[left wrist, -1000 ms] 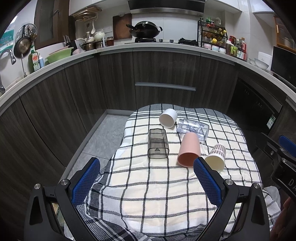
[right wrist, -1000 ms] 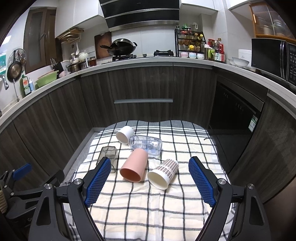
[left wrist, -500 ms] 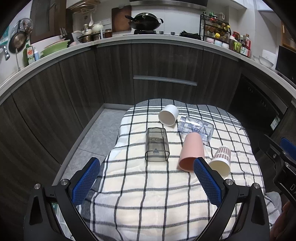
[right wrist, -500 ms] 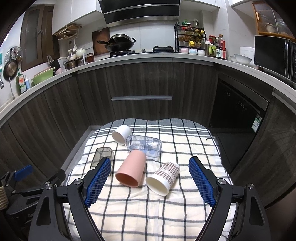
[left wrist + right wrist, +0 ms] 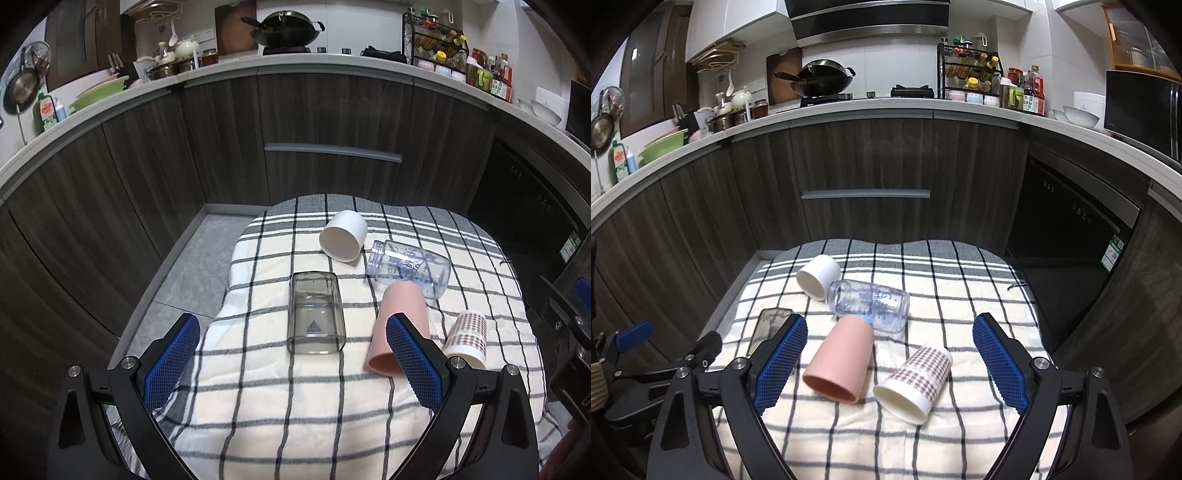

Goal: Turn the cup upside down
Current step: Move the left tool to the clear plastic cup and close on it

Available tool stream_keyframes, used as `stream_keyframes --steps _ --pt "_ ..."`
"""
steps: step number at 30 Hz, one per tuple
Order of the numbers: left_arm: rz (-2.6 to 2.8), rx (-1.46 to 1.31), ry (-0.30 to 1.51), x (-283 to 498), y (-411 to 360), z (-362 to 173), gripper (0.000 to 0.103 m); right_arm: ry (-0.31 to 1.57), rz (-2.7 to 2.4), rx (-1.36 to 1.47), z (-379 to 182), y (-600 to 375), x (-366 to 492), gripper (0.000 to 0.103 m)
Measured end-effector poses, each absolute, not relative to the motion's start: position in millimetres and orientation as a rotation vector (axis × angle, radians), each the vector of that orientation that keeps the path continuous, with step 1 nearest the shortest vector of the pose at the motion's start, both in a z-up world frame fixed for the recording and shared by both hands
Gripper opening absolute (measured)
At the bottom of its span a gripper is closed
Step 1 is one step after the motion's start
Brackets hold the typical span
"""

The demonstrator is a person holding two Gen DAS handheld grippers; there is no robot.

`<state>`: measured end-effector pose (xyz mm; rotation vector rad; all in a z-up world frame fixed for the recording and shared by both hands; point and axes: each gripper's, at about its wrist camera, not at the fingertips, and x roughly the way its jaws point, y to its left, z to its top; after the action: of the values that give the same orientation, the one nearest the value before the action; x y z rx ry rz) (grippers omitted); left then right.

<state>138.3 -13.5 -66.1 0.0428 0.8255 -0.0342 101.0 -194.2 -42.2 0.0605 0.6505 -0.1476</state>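
Several cups lie on their sides on a checked cloth [image 5: 295, 413]. A smoky clear cup [image 5: 314, 316] lies straight ahead of my open left gripper [image 5: 291, 363]. A pink cup [image 5: 840, 359] and a plaid paper cup [image 5: 914, 380] lie between the fingers of my open right gripper [image 5: 890, 365]. A white cup [image 5: 817, 276] and a clear bottle [image 5: 868, 304] lie farther back. Both grippers are empty and hover above the near part of the cloth.
Dark wood cabinets [image 5: 864, 177] curve around behind the table. The cloth's left edge drops to a grey floor [image 5: 192, 266]. The left gripper's body [image 5: 639, 354] shows at the left of the right wrist view. A black appliance [image 5: 1071, 236] stands at right.
Both grippers have moved forward and lower toward the cups, which now look larger. The left gripper now faces the smoky cup more closely. No cup has moved.
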Motion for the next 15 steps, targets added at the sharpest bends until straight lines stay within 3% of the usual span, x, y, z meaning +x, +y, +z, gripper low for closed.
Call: stream_keyframes --steps 15 --pt "-0.016 0.074 1.022 231 -34 -132 0.103 0.714 -0.189 0.093 -75 -212 163 0.092"
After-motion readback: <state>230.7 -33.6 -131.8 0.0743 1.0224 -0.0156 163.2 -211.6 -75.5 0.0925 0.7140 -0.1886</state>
